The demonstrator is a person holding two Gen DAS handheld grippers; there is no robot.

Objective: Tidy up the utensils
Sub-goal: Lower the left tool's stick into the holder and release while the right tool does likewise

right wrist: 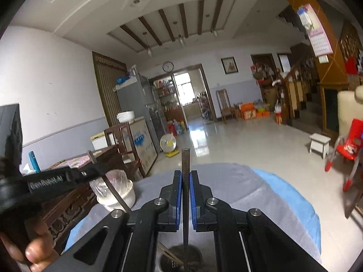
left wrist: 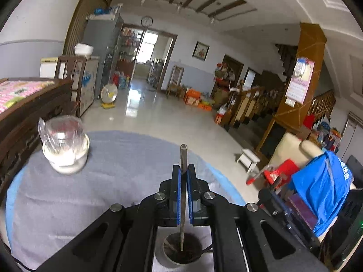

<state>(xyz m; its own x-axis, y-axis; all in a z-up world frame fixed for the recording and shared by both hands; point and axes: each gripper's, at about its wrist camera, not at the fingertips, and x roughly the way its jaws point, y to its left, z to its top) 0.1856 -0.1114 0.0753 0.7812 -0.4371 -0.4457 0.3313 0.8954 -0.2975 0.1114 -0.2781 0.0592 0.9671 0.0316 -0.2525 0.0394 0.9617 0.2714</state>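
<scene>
A round table under a soft grey cloth (left wrist: 113, 181) with a blue edge spreads ahead of and below both grippers. Ahead and to the left of the left gripper (left wrist: 183, 176) stands a white ceramic bowl (left wrist: 65, 158) with a crinkled clear plastic cup (left wrist: 61, 129) upside down on it. Below the fingers of both grippers sits a round, dark-mouthed utensil holder (left wrist: 181, 252). The left gripper's blue ribbed pads (left wrist: 178, 195) are narrowed onto a thin, flat, dull metal utensil handle (left wrist: 183, 158), which stands upright with its lower end inside the holder. The right gripper (right wrist: 186, 181) is likewise closed to a slim gap, clamping a dark flat metal strip (right wrist: 185, 161) that runs straight down into the holder's mouth (right wrist: 179, 258)
</scene>
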